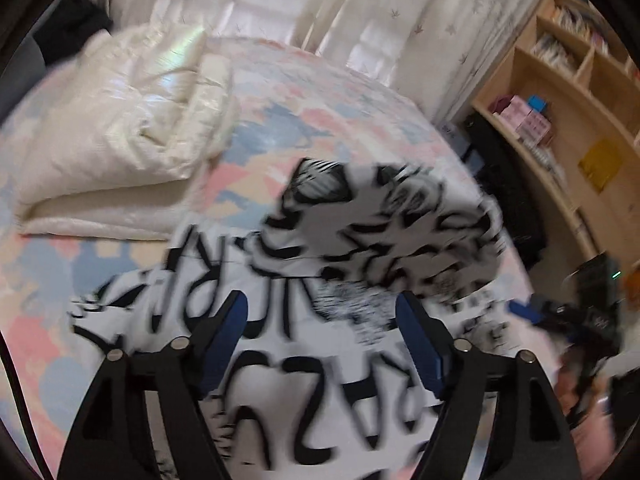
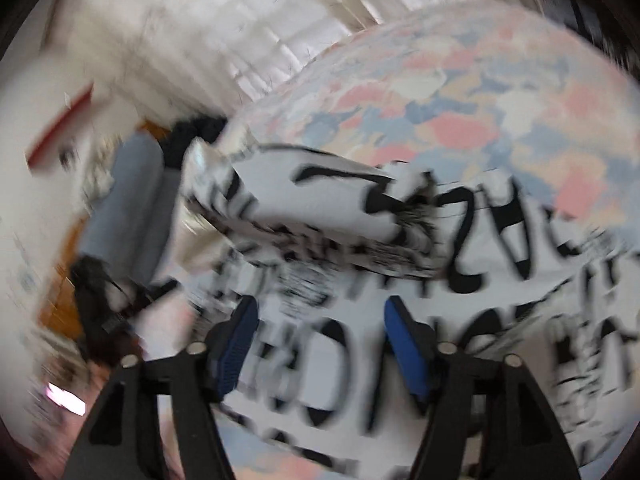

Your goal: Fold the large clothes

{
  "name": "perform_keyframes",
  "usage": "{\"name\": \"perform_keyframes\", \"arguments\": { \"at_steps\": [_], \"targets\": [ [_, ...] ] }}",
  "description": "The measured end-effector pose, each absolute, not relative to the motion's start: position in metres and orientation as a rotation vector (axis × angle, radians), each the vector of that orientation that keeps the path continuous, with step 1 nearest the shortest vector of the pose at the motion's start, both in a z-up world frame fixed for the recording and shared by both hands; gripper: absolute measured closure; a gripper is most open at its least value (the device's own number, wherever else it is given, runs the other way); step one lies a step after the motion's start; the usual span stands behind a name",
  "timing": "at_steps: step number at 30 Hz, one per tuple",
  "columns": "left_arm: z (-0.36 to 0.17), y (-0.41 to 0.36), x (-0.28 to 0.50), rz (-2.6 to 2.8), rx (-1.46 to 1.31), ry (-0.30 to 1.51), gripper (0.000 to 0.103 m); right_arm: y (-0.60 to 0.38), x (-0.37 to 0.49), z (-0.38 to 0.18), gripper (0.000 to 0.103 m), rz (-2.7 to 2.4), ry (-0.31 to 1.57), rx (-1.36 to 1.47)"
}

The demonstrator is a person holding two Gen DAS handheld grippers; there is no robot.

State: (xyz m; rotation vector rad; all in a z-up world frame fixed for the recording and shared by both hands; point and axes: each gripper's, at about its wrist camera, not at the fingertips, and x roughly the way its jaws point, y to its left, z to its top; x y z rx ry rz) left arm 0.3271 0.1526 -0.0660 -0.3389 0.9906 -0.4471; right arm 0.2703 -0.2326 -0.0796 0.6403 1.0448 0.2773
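A white garment with large black lettering (image 1: 304, 320) lies on a pastel patterned bed (image 1: 280, 92), with a part of it folded over on top at the far right (image 1: 380, 224). My left gripper (image 1: 322, 312) is open and empty just above the garment, blue pads apart. In the right wrist view the same garment (image 2: 360, 264) lies on the bed (image 2: 480, 92) with a folded flap (image 2: 312, 208). My right gripper (image 2: 320, 316) is open and empty above it. It also shows at the right edge of the left wrist view (image 1: 576, 320). Both views are motion blurred.
A cream folded duvet (image 1: 120, 132) lies on the far left of the bed. A wooden bookshelf (image 1: 568, 112) stands to the right, with a dark object (image 1: 508, 184) on the floor beside the bed. White curtains (image 1: 320, 4) hang behind.
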Motion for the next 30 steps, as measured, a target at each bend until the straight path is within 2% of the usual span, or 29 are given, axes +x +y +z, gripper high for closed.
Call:
{"name": "perform_keyframes", "arguments": {
  "at_steps": [9,17,24,30],
  "targets": [
    [-0.051,0.141,0.389,-0.446,-0.582,1.133,0.026,-0.230,0.314,-0.079,0.027,0.299,1.019,1.077],
    [-0.077,0.128,0.427,-0.434,-0.677,1.264,0.025,-0.234,0.346,-0.093,0.025,0.251,1.036,1.214],
    [-0.089,0.124,0.444,-0.418,-0.729,1.269,0.025,-0.245,0.346,-0.116,0.025,0.219,1.047,1.332],
    [-0.099,0.131,0.447,-0.402,-0.786,1.289,0.025,-0.243,0.332,-0.131,0.019,0.211,1.048,1.478]
  ]
}}
